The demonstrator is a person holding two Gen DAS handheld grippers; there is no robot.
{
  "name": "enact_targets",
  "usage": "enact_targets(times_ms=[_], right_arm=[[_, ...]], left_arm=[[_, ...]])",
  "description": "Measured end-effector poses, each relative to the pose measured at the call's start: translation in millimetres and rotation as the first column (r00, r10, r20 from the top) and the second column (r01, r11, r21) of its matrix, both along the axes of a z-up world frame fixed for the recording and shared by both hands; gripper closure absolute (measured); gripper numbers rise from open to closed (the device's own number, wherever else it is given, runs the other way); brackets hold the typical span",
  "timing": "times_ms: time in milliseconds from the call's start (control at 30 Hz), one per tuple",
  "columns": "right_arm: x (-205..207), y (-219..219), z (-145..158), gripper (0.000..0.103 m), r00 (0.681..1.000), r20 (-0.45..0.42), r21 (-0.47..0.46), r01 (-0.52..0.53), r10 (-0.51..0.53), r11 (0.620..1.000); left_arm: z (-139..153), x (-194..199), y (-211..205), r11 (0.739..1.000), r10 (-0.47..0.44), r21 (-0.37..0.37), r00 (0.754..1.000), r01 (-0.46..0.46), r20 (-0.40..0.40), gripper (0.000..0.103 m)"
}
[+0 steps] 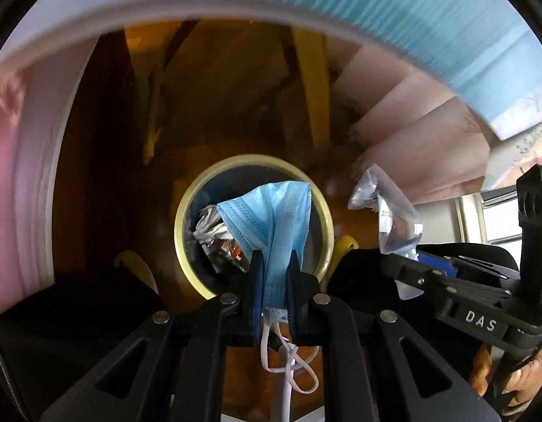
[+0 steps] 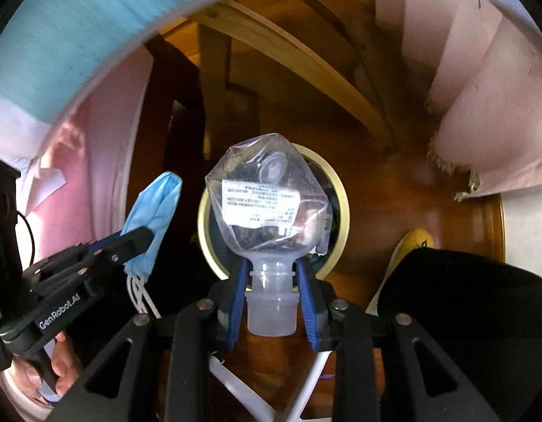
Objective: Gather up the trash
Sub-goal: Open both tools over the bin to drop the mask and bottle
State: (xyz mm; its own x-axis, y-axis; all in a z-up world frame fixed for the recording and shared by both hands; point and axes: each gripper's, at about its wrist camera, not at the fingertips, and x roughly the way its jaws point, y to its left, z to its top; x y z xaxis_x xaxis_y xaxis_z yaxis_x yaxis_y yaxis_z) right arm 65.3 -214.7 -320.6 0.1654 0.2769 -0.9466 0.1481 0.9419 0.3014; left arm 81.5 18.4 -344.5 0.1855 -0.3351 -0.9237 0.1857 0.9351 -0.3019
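The left gripper (image 1: 274, 267) pinches a blue face mask (image 1: 271, 218) above the yellow-rimmed bin (image 1: 186, 211); the right gripper (image 2: 272, 281) clamps a crumpled clear plastic bottle (image 2: 267, 204) by its neck over the same bin. Dropping step: next, both jaws should part.

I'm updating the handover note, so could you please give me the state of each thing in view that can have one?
Face mask: folded, clamped in the left tongs, ear loops dangling, above the bin.
Clear plastic bottle: crumpled, held by its neck in the right tongs, over the bin.
Waste bin: open, no lid visible, already holding crumpled trash.
Left tongs: shut on the mask.
Right tongs: shut on the bottle.
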Motion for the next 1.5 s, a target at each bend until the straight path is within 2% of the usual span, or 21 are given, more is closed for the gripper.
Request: enact_targets(times_ms=[200, 367, 833, 1000, 1133, 1200, 1267, 1300, 1400, 1500], right_arm=[[3.1, -13.8, -27.5, 0.074, 0.996, -0.051, 0.051, 0.073, -0.071, 0.996], [6.5, -9.9, -36.4, 0.074, 0.996, -0.058, 0.081, 0.068, -0.064, 0.994], [10.0, -7.0, -42.0, 0.074, 0.994, -0.072, 0.112, 0.089, -0.081, 0.99], [12.5, -4.0, -41.8, 0.073, 0.996, -0.061, 0.13, 0.08, -0.072, 0.988], [14.7, -0.6, -38.1, 0.073, 0.997, -0.032, 0.136, 0.076, -0.073, 0.988], [15.0, 0.0, -37.0, 0.068, 0.997, -0.022, 0.138, 0.077, -0.074, 0.987], [15.5, -0.3, -35.1, 0.061, 0.997, -0.009, 0.135, 0.075, -0.074, 0.988], [15.7, 0.1, -34.4, 0.059, 0.997, -0.004, 0.137, 0.074, -0.074, 0.988], [16.8, 1.9, -32.3, 0.054, 0.998, 0.009, 0.133, 0.066, -0.068, 0.989], [17.3, 2.7, -31.0, 0.054, 0.998, 0.017, 0.127, 0.061, -0.063, 0.99]], left_arm=[[-15.0, 10.2, 5.6, 0.998, 0.051, -0.021, 0.998, -0.052, -0.042, 0.094], [-19.1, 10.1, 0.2, 0.998, 0.055, -0.011, 0.996, -0.056, -0.067, 0.094], [-29.3, 17.3, 3.5, 0.993, 0.097, -0.059, 0.989, -0.104, -0.116, 0.093], [-28.7, 18.1, 0.6, 0.993, 0.094, -0.061, 0.989, -0.101, -0.115, 0.089], [-29.4, 19.4, 3.7, 0.99, 0.129, -0.037, 0.985, -0.134, -0.116, 0.076], [-31.0, 20.6, 5.4, 0.988, 0.146, -0.024, 0.982, -0.15, -0.121, 0.07], [-30.9, 21.4, 7.1, 0.987, 0.159, -0.017, 0.98, -0.162, -0.12, 0.049], [-29.4, 22.1, 7.3, 0.986, 0.165, -0.011, 0.98, -0.167, -0.113, 0.045], [-26.1, 23.2, 8.8, 0.985, 0.171, -0.002, 0.981, -0.171, -0.092, 0.042], [-25.0, 22.8, 11.2, 0.982, 0.186, 0.003, 0.979, -0.186, -0.088, 0.031]])
